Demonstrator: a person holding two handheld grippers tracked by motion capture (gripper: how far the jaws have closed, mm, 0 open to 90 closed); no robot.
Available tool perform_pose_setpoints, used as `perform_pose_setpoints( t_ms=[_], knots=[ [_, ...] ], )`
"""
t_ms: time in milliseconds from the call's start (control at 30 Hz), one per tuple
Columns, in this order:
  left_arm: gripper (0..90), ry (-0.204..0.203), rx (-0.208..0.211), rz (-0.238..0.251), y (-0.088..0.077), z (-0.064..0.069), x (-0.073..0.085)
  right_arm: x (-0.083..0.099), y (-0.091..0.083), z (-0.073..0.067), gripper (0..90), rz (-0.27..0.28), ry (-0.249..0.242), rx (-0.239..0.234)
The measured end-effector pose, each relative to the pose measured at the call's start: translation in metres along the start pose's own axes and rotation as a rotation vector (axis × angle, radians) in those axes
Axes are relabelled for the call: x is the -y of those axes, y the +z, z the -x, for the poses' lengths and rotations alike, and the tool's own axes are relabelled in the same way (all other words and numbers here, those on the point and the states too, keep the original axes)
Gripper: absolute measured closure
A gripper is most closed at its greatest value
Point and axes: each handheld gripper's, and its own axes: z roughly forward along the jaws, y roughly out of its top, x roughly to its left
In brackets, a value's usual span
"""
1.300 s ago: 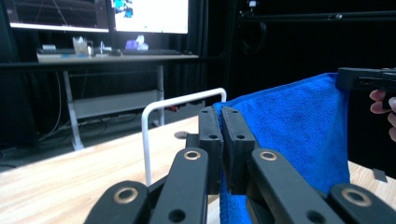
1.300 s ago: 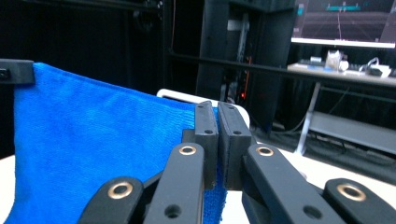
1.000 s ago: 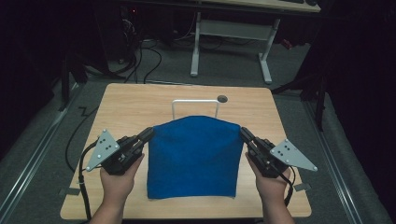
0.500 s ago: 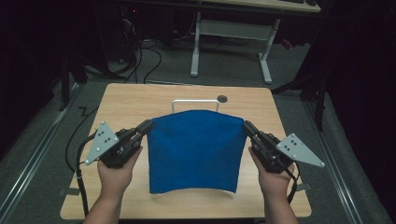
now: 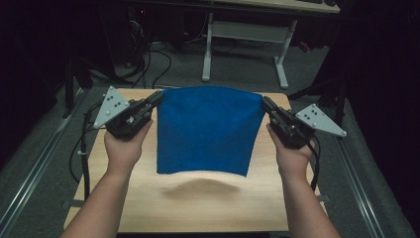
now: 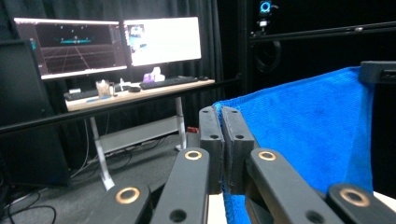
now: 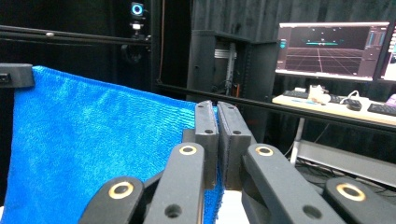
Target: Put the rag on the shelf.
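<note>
Blue cloth [image 5: 208, 129] hangs in the centre of the high view, stretched between my two grippers and lifted clear of the wooden table [image 5: 198, 208]; its lower edge floats above the tabletop, with a soft shadow under it. Top edge runs roughly straight across the upper middle of the frame, from corner to corner.

My left gripper [image 5: 153, 99] sits at the left of centre, jaws clamped tight on the cloth's upper left corner. My left hand [image 5: 124, 148] grips the body from below, and the grey three-cornered plate [image 5: 111, 105] sticks out toward the left edge. In the left gripper view the jaws are pressed together at bottom centre with the cloth [image 6: 303, 140] pinched between them and spreading off to the right half of the frame; the other gripper's tip [image 6: 378, 72] shows at the upper right, on the far corner.

My right gripper [image 5: 267, 105] sits at the right of centre, jaws closed on the upper right corner, right hand [image 5: 292, 156] under it. In the right gripper view the jaws meet at bottom centre, cloth [image 7: 93, 140] caught between them and filling the left half; the left gripper's tip [image 7: 16, 75] is at the far left edge.

Background: monitors [image 6: 107, 42] on a desk [image 6: 140, 93] at upper left of the left gripper view.
</note>
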Motion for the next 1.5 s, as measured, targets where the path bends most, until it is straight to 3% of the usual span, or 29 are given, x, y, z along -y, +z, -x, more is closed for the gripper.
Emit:
perform_pose_setpoints(
  t_ms=[300,433,467,500,600,733,833,933,1000,1100,1233,1333,1367,1500],
  knots=[
    [88.7,0.035,-0.065,-0.048,0.036,-0.025,-0.01,-0.02,0.033,0.027,88.5,-0.028,0.006,0.053],
    [88.8,0.031,-0.086,-0.068,0.055,-0.038,-0.012,-0.027,0.053,0.04,88.6,-0.044,0.007,0.085],
    [88.8,0.031,-0.086,-0.068,0.055,-0.038,-0.012,-0.027,0.053,0.04,88.6,-0.044,0.007,0.085],
    [88.8,0.06,-0.097,-0.07,0.063,-0.042,-0.014,-0.028,0.061,0.044,88.6,-0.049,0.009,0.096],
    [88.8,0.055,-0.109,-0.082,0.074,-0.048,-0.017,-0.029,0.071,0.049,88.6,-0.057,0.007,0.111],
    [88.8,0.033,-0.129,-0.102,0.086,-0.056,-0.018,-0.027,0.083,0.057,88.6,-0.062,0.046,0.123],
    [88.8,0.055,-0.154,-0.139,0.1,-0.064,-0.016,-0.023,0.105,0.072,88.7,-0.094,0.077,0.123],
    [88.8,0.056,-0.171,-0.163,0.111,-0.071,-0.013,-0.023,0.113,0.076,88.7,-0.109,0.074,0.135],
    [88.7,0.018,-0.172,-0.186,0.12,-0.08,-0.004,-0.018,0.127,0.083,88.8,-0.144,0.056,0.16],
    [88.8,0.003,-0.169,-0.228,0.129,-0.083,0.007,-0.009,0.138,0.088,89.0,-0.191,0.064,0.164],
    [88.7,0.031,-0.17,-0.288,0.137,-0.082,0.018,0.004,0.149,0.086,89.2,-0.246,0.016,0.174],
    [88.7,0.001,-0.18,-0.336,0.14,-0.085,0.039,0.021,0.156,0.086,89.2,-0.286,0.006,0.184],
    [88.7,0.001,-0.18,-0.336,0.14,-0.085,0.039,0.021,0.156,0.086,89.2,-0.286,0.006,0.184],
    [88.7,-0.037,-0.157,-0.398,0.14,-0.085,0.071,0.046,0.16,0.086,89.1,-0.35,0.001,0.176]
  ],
)
